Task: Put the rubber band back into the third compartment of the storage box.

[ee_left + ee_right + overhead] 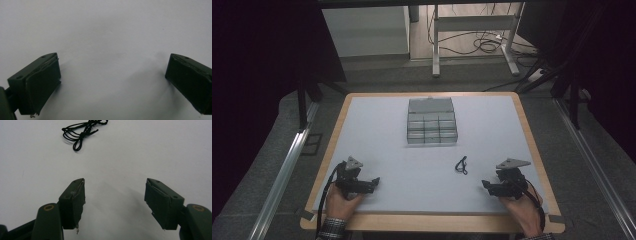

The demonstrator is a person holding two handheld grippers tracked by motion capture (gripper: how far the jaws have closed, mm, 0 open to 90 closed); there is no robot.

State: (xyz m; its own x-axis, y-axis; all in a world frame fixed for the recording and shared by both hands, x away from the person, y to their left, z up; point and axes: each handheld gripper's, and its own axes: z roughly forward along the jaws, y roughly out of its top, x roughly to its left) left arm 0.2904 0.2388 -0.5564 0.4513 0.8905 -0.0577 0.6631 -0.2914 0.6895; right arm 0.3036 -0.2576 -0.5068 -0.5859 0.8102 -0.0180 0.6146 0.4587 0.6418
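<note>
In the high view, a grey compartment box point(431, 121) sits at the upper centre of the pale table point(492, 150), and a small black cord point(461, 164) lies loose below and right of it. The left gripper point(374, 182) rests at lower left, jaws spread wide over bare surface. The right gripper point(485, 185) at lower right is likewise agape and empty, the cord ahead at the upper left of its own view.

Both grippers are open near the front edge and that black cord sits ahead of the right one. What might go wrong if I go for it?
1. The black cord is thin and lies flat on the table, so the open right gripper may close over it and miss.
2. It is a loose tangle; a partial grab could drag it.
3. The open compartment box is farther back; carried loops might snag its dividers.
</note>
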